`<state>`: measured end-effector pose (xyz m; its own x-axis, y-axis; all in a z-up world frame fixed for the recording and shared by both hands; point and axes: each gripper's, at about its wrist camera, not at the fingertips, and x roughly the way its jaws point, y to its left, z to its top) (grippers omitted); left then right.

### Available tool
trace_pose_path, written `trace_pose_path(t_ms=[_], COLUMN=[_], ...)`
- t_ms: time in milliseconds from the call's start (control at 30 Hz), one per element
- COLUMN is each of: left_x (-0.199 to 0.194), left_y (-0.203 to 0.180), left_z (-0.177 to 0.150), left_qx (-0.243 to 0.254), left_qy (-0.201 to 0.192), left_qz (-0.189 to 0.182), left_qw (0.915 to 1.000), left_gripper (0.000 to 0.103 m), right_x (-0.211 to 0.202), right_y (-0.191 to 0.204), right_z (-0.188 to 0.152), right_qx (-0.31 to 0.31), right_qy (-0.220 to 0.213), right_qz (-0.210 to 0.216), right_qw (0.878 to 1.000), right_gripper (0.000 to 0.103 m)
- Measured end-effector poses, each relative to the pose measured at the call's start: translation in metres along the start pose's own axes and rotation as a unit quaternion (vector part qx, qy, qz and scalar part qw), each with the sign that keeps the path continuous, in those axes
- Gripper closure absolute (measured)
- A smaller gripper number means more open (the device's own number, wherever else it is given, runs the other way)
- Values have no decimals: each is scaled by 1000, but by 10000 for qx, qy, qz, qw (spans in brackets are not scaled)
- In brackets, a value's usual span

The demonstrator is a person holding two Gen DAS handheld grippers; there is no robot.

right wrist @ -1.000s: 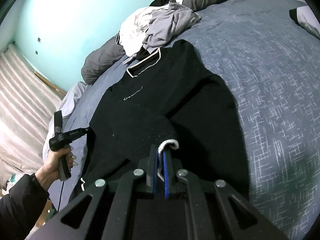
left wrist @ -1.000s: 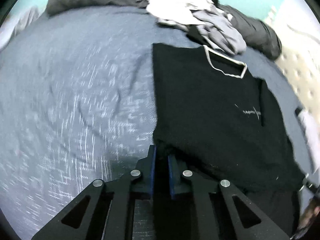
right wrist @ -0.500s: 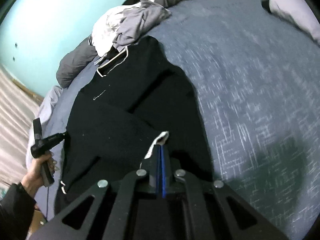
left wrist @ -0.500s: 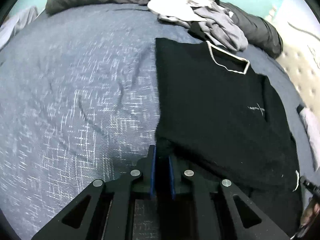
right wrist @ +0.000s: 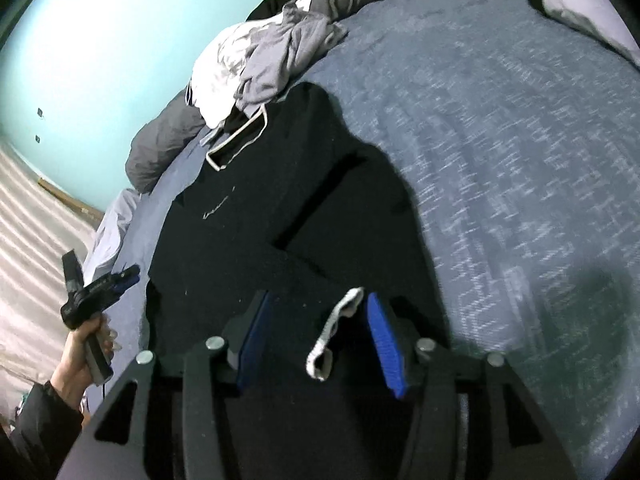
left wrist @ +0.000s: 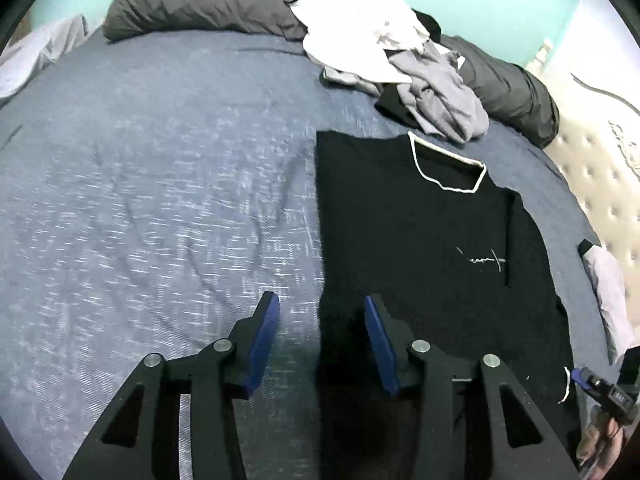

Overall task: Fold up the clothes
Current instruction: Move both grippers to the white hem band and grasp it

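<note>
A black sweater (left wrist: 420, 240) with a white-trimmed neckline lies flat on the blue-grey bed; it also shows in the right wrist view (right wrist: 288, 208). Its sleeves are folded in over the body. My left gripper (left wrist: 320, 304) is open, straddling the sweater's lower left edge. My right gripper (right wrist: 316, 300) is open over the folded-in sleeve, whose white cuff (right wrist: 336, 328) lies loose between the jaws. The left gripper also shows in a hand in the right wrist view (right wrist: 100, 288), and the right gripper shows in the left wrist view (left wrist: 600, 392).
A pile of white, grey and black clothes (left wrist: 384, 60) lies behind the sweater's collar. Dark grey pillows (left wrist: 192, 4) line the far edge. The bedspread (left wrist: 160, 200) stretches left of the sweater. A pale garment (left wrist: 608, 288) lies at the right, by a tufted headboard (left wrist: 600, 168).
Both grippers were shut on the sweater, the left on its lower edge and the right on the white cuff. Both have opened and let the cloth go.
</note>
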<state>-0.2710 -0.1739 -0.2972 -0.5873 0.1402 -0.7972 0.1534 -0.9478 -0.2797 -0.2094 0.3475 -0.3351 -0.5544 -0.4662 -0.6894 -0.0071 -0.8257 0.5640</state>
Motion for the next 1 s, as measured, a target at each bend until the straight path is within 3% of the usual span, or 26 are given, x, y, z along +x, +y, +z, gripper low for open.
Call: trace_pose_path(t_ms=[133, 233, 300, 333, 567, 800, 867, 900, 1000], left_x=[17, 26, 29, 30, 25, 22, 23, 22, 14], left_y=[4, 8, 8, 8, 2, 11, 12, 13, 19], left_z=[0, -3, -5, -6, -4, -6, -7, -7, -5], left_qx=[-220, -354, -363, -367, -173, -237, -205, -212, -344], left_qy=[141, 190, 211, 221, 174, 239, 255, 237, 31], left_qz=[-75, -164, -225, -255, -217, -91, -96, -65, -4], left_qw=[9996, 9991, 9989, 9988, 9995, 9994, 9994, 9995, 9994], left_gripper=[55, 55, 59, 66, 83, 83, 89, 100, 102], right_x=[14, 21, 23, 21, -21, 2, 6, 6, 8], right_y=[1, 2, 3, 4, 13, 3, 2, 1, 1], right_z=[0, -1, -3, -4, -9, -24, -25, -24, -23], right_qx=[-148, -246, -283, -278, -162, -31, -15, -23, -31], right_qy=[204, 294, 339, 329, -53, 250, 260, 242, 236], right_qz=[-182, -263, -233, -178, 248, -57, -74, -79, -108], right_qw=[9995, 9989, 9988, 9989, 9995, 9997, 9996, 9997, 9997], right_gripper=[54, 89, 97, 98, 99, 99, 99, 99, 99])
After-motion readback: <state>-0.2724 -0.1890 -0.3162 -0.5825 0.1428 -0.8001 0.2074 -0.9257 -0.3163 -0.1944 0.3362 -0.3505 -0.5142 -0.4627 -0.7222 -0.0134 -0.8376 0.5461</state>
